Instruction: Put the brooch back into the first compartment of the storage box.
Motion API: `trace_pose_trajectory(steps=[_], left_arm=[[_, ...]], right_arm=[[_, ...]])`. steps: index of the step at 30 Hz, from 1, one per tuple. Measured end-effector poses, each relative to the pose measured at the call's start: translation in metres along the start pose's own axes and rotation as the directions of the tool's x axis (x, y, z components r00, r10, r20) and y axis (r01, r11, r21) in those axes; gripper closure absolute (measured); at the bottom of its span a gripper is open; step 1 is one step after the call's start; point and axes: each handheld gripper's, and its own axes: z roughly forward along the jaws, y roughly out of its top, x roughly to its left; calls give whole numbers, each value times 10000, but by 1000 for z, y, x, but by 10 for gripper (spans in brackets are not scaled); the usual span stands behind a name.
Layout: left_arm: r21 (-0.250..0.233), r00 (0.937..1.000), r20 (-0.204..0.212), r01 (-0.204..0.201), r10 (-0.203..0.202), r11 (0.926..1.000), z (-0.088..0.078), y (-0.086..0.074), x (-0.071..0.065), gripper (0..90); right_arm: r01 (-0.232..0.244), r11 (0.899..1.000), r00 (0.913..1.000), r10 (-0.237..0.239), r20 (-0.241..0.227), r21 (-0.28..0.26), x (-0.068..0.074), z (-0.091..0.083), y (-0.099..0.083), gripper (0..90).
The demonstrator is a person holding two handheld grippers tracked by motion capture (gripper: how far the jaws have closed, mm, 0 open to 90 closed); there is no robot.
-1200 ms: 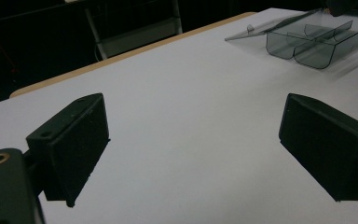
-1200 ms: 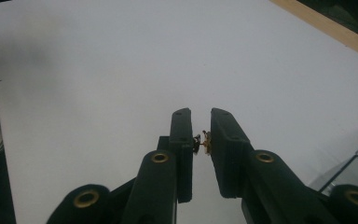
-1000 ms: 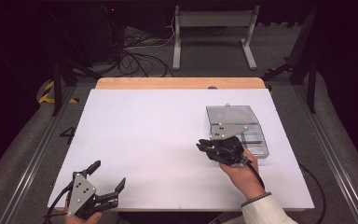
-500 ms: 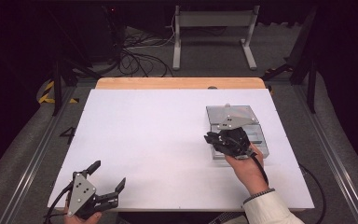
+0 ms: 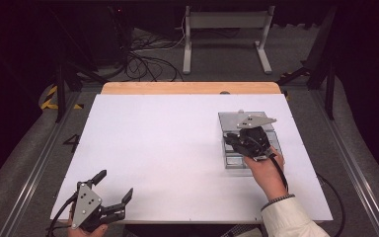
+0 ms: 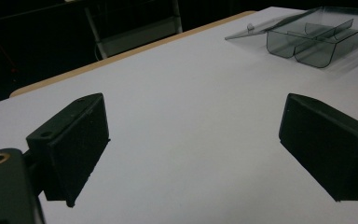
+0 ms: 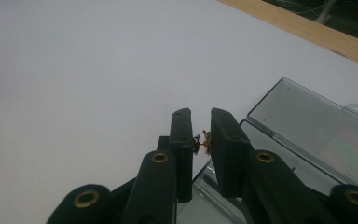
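White table (image 5: 168, 148): bare across its middle. Clear plastic box (image 5: 229, 121), lid open, sits at the right side toward the far edge. Right gripper (image 7: 201, 135) hangs over the box's near part, jaws narrow, pinching a tiny reddish-gold part (image 7: 200, 139) between the pads. Left gripper (image 5: 113, 190) rests at the near left edge, jaws wide, nothing between them.

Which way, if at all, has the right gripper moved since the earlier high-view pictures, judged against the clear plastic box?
Yes. The right gripper has moved away from the person, from the near left corner of the clear plastic box to over its compartments.
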Motion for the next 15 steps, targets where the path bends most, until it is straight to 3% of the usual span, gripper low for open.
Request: trace_pose_trajectory(steps=[8,15], left_arm=[[9,10000,12,10,-10,10000,0,0,0,88],[30,10000,27,21,-21,10000,0,0,0,88]], right_arm=[[-559,9981,9980,551,318,251,-15,8,-2,797],[-724,9969,9954,703,651,303,-23,14,-3,797]])
